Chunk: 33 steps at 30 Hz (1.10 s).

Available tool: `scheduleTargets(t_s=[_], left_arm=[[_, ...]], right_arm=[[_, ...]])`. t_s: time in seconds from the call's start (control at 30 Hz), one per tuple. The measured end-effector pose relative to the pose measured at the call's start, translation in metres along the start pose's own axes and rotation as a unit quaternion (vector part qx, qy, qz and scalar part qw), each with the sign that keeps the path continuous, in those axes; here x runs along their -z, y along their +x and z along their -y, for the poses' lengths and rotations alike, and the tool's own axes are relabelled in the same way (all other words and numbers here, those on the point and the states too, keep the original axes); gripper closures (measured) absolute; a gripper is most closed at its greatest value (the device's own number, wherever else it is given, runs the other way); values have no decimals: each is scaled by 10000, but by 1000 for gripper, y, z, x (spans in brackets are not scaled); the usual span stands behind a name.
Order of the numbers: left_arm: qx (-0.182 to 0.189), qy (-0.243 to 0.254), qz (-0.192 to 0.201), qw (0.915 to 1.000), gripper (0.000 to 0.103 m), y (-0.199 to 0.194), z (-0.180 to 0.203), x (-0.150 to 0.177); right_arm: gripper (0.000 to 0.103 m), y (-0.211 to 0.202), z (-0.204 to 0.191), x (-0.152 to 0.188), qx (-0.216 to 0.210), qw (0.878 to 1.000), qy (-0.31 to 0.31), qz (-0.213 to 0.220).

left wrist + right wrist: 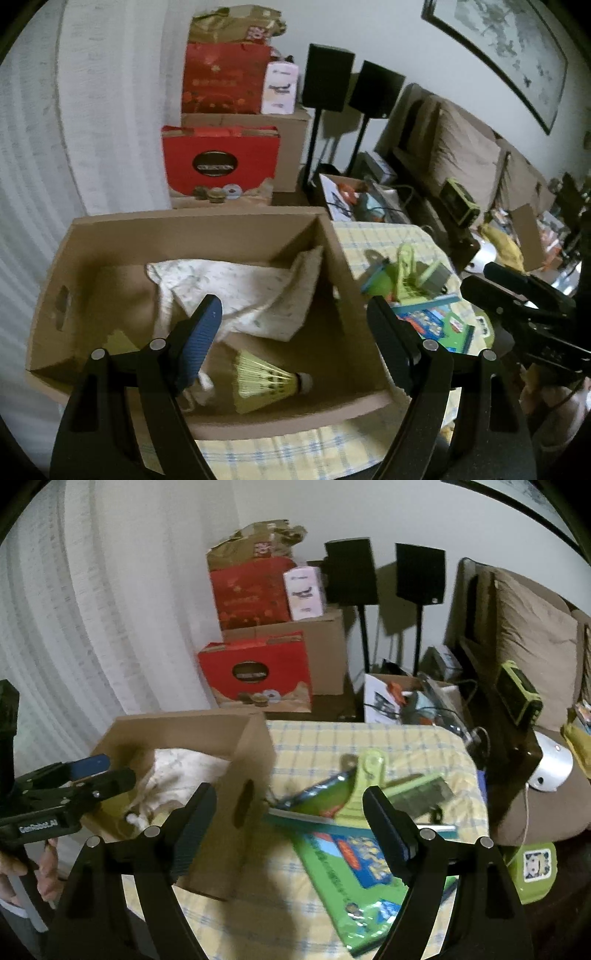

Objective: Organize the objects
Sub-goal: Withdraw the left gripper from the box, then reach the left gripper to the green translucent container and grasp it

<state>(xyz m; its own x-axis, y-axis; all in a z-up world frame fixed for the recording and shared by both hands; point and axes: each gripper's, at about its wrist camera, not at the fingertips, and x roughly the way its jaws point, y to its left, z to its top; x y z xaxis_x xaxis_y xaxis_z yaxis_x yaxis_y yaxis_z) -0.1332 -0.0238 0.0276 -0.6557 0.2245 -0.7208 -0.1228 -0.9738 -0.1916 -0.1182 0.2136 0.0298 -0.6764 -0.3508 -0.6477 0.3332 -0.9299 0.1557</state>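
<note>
An open cardboard box (207, 229) stands on the yellow checked tablecloth (369, 236). In it lie a white cloth (240, 291) and a yellow shuttlecock (266, 380). My left gripper (293, 301) hovers open over the box with nothing between its fingers. To the right of the box (255, 760) lie a green picture book (351, 871), a light-green clip (365, 775), a green packet (325, 797) and a brush (424, 790). My right gripper (290, 801) stands open above them, empty. Each gripper shows at the edge of the other's view: right gripper (480, 277), left gripper (110, 770).
Red gift boxes (255, 672) and brown cartons are stacked at the back wall beside two black speakers (351, 570) on stands. A sofa (532, 646) runs along the right. A green tub (532, 867) sits at the table's right edge. White curtains hang on the left.
</note>
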Motion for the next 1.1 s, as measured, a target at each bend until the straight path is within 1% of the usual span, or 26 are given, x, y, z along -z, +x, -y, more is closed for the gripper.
scheduleTargets(t_s=[0.17,0.53,0.73,0.93,1.1], left_arm=[[185,34,-132,9997,24,6,19,3],[360,252,-282,9986,24,22,58,2],[555,319,-397,9972,24,37,83,-1],[641,496,-565,9951,24,60,110,-4],[664,540,-625,9944,24,72,118,-11]], right_arm=[[20,-10,25,7,126,9998,165,-8],[20,-23,79,20,364,9975,603,8],[20,-19,108,25,511,9955,792,-47],[20,-11,134,30,602,9931,1002,-127],[20,0,151,32,679,9910,1134,-224]])
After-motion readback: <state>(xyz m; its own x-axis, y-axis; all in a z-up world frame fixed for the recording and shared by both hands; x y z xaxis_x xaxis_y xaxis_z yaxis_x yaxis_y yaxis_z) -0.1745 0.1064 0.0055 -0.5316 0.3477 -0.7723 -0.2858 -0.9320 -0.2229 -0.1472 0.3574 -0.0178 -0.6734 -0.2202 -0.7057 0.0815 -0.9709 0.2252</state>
